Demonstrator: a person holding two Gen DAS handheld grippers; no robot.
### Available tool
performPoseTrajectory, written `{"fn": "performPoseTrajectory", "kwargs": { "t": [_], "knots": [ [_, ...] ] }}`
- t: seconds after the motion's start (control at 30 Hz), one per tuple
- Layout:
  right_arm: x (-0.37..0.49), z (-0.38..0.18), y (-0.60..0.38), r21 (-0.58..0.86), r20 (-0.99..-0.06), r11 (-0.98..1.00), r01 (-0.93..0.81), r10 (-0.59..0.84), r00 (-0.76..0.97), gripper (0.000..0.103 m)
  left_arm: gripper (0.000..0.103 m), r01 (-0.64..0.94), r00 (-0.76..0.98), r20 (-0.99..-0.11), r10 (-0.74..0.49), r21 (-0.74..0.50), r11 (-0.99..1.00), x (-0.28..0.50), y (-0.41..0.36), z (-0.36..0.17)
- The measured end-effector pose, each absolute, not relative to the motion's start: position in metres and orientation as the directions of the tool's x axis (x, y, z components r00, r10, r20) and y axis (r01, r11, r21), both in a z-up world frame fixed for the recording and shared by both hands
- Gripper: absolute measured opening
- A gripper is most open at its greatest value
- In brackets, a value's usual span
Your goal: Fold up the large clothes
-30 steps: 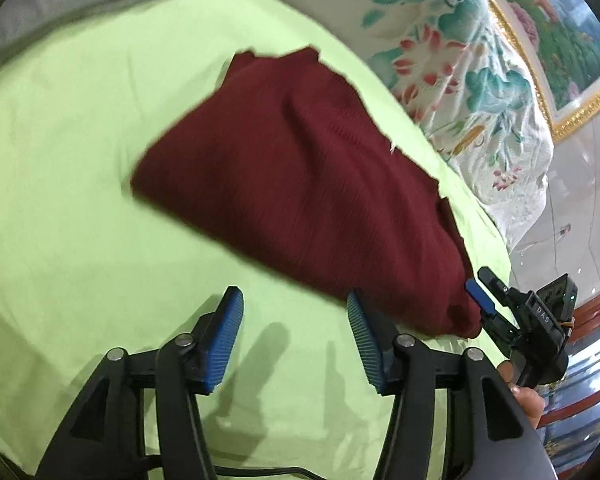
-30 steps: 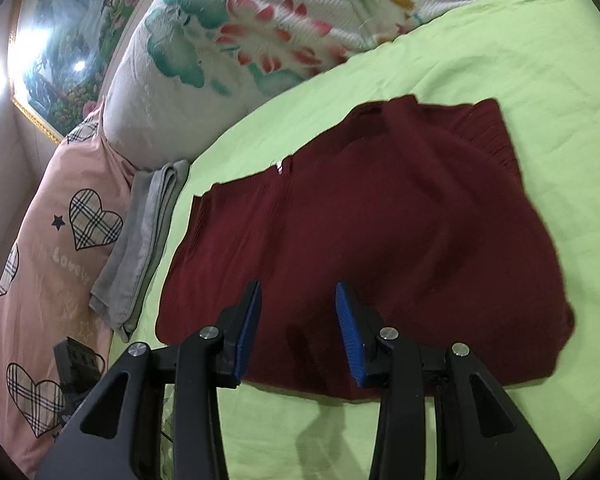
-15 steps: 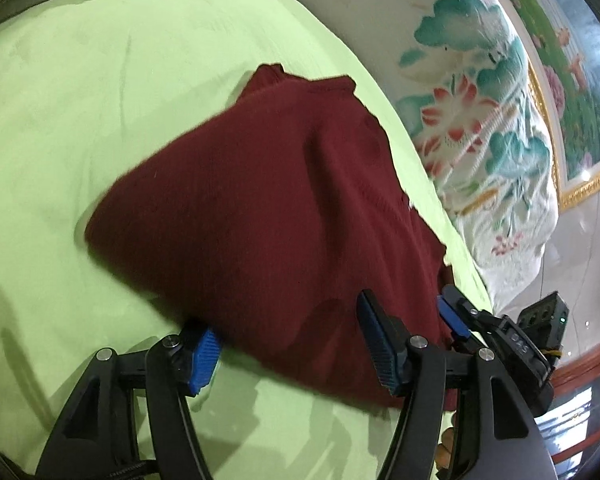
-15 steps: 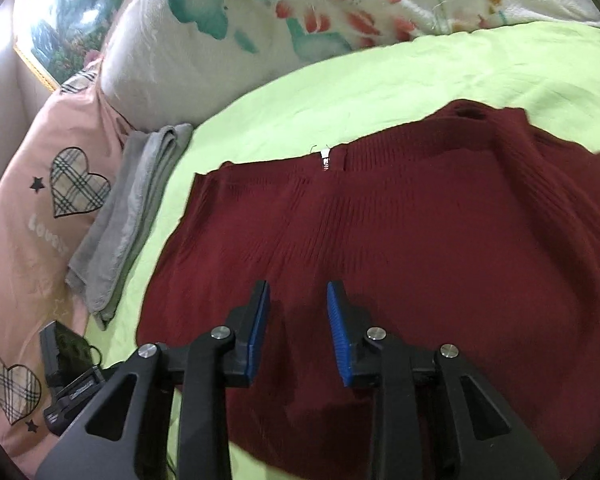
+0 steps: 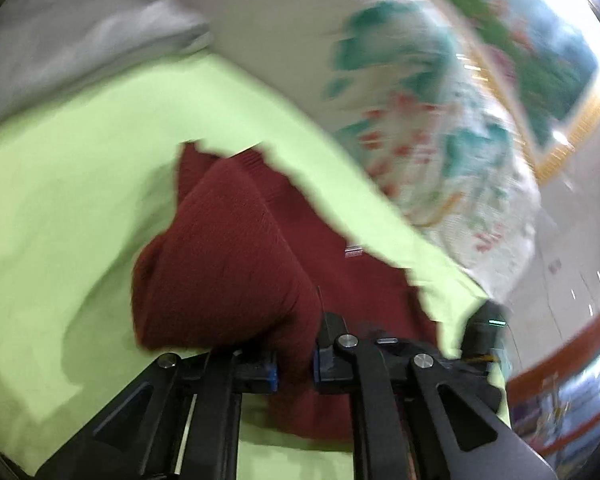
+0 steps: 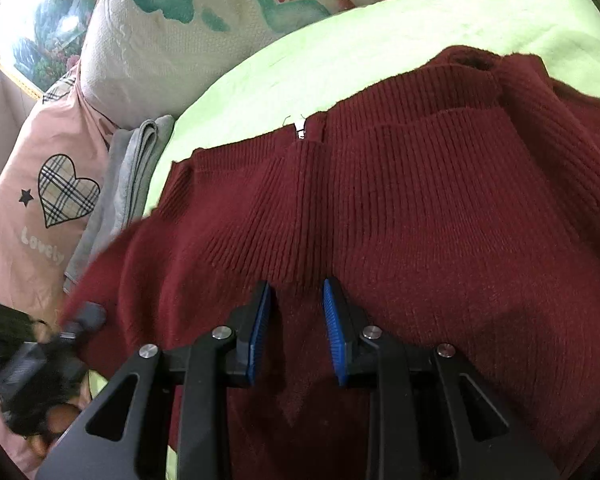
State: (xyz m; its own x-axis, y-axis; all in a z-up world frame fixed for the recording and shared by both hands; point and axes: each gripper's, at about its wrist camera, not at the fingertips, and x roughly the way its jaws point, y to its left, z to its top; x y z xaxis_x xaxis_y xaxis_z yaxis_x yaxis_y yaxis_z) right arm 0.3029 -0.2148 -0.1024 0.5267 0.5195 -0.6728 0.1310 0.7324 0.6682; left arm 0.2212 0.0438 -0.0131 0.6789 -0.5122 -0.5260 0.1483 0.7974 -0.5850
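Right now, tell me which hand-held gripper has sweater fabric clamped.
The left hand-held gripper: its jaws close on the maroon sweater. The right hand-held gripper is gapped, unclamped.

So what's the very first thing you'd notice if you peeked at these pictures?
The big dark red sweater spread over the bright green sheet. The left gripper is closing on a bunched-up corner of it, and the right gripper is closing just above its middle. Behind sits a white flowery pillow.

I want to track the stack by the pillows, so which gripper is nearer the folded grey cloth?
Left. The left gripper, pinching the maroon sweater, sits just below the folded grey cloth; the right gripper is over the sweater's middle, farther off.
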Motion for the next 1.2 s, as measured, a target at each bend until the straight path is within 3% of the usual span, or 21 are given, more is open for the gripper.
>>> {"fn": "performPoseTrajectory", "kwargs": {
  "t": [0.17,0.2,0.3,0.37,0.43,0.5,0.63,0.7,0.8,0.83,0.9,1.2],
  "knots": [
    [0.303,-0.106,-0.226,0.725,-0.634,0.676,0.129,0.583,0.508,0.027,0.006,0.399,0.614,-0.476,-0.630,-0.502,0.768,0.209,-0.037,0.027],
    [0.302,-0.108,-0.236,0.771,-0.594,0.621,0.140,0.622,0.509,0.027,0.000,0.449,0.577,-0.489,-0.655,-0.480,0.754,0.208,-0.060,0.026],
    [0.285,-0.121,-0.283,0.908,-0.415,0.358,0.217,0.696,0.586,0.028,0.000,0.549,0.466,-0.555,-0.689,-0.429,0.717,0.205,-0.118,0.003],
    [0.269,-0.126,-0.310,0.935,-0.356,0.261,0.241,0.672,0.650,0.030,0.000,0.555,0.456,-0.609,-0.650,-0.376,0.742,0.206,-0.136,-0.015],
    [0.261,-0.125,-0.324,0.930,-0.366,0.264,0.254,0.653,0.662,0.030,0.000,0.510,0.419,-0.655,-0.629,-0.403,0.760,0.213,-0.135,-0.037],
    [0.258,-0.118,-0.327,0.925,-0.378,0.294,0.240,0.653,0.656,0.034,0.000,0.481,0.441,-0.641,-0.628,-0.423,0.768,0.208,-0.116,-0.035],
    [0.265,-0.104,-0.315,0.918,-0.383,0.350,0.184,0.670,0.636,0.054,0.000,0.441,0.510,-0.614,-0.603,-0.414,0.796,0.182,-0.069,-0.022],
    [0.267,-0.098,-0.305,0.909,-0.397,0.384,0.164,0.672,0.625,0.056,0.000,0.389,0.538,-0.606,-0.586,-0.438,0.810,0.170,-0.034,-0.021],
    [0.268,-0.099,-0.292,0.900,-0.408,0.412,0.142,0.680,0.609,0.057,0.009,0.292,0.569,-0.640,-0.516,-0.430,0.854,0.156,0.011,-0.034],
    [0.269,-0.099,-0.287,0.895,-0.416,0.425,0.138,0.680,0.603,0.057,0.025,0.256,0.568,-0.655,-0.499,-0.435,0.863,0.155,0.023,-0.041],
    [0.272,-0.100,-0.278,0.887,-0.428,0.441,0.133,0.683,0.591,0.057,0.043,0.148,0.558,-0.700,-0.447,-0.446,0.883,0.157,0.049,-0.063],
    [0.278,-0.106,-0.264,0.873,-0.456,0.467,0.142,0.678,0.576,0.057,0.054,0.010,0.554,-0.667,-0.499,-0.594,0.804,0.183,0.082,-0.097]
  ]
}}
